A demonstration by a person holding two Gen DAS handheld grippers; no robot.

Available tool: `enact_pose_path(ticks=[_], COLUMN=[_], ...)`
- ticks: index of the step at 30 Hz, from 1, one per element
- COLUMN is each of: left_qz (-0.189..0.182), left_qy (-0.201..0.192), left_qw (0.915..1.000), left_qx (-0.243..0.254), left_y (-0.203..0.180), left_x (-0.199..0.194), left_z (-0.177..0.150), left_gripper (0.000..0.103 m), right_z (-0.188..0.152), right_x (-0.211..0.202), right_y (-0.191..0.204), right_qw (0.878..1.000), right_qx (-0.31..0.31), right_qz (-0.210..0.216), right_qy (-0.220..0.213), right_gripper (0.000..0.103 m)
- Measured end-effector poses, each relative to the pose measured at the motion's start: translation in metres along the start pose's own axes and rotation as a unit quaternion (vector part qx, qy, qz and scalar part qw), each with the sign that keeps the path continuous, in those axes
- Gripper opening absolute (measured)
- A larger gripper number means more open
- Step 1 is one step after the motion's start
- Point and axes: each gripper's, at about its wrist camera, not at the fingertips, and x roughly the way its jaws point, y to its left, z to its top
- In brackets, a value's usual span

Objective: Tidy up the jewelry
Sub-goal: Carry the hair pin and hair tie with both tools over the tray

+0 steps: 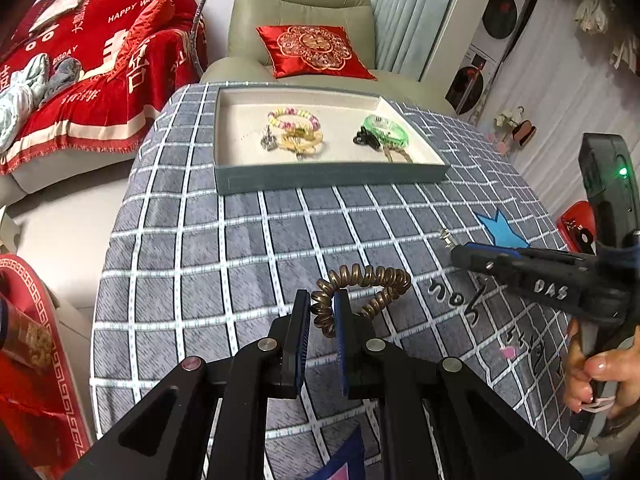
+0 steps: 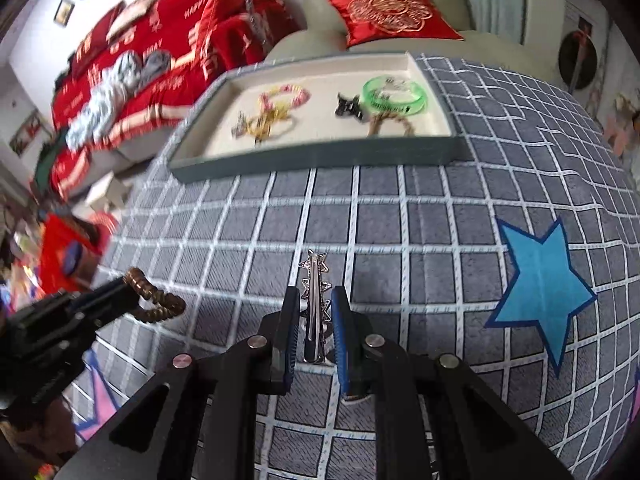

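My left gripper (image 1: 322, 300) is shut on a bronze spiral hair tie (image 1: 368, 280) just above the checked tablecloth; it also shows at the left of the right wrist view (image 2: 160, 300). My right gripper (image 2: 316, 300) is shut on a silver star hair clip (image 2: 316, 292), whose tip shows in the left wrist view (image 1: 447, 237). A grey tray (image 1: 328, 178) with a cream lining sits at the far side. It holds a beaded bracelet (image 1: 294, 117), a yellow bangle (image 1: 300, 142), a green bangle (image 1: 386, 130) and a black claw clip (image 1: 366, 138).
The table wears a grey checked cloth with a blue star (image 2: 540, 284). A green armchair with a red cushion (image 1: 314, 52) stands behind the tray. A sofa with a red blanket (image 1: 92, 80) is at the left.
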Motion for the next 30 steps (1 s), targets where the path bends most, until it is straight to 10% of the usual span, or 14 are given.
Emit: enact_pose_path(ticks=[30], left_qz=[0.032], left_qy=[-0.062], left_qw=[0.9975], left_qx=[-0.008], left_y=[0.023], left_x=[0.055], left_z=[0.127], left_gripper=[0.028], right_z=[0.126], right_x=[0.041], right_y=[-0.014], right_qw=[0.998], right_qx=[0.034], right_qz=[0.035], right_qy=[-0.029], right_gripper=[0.017])
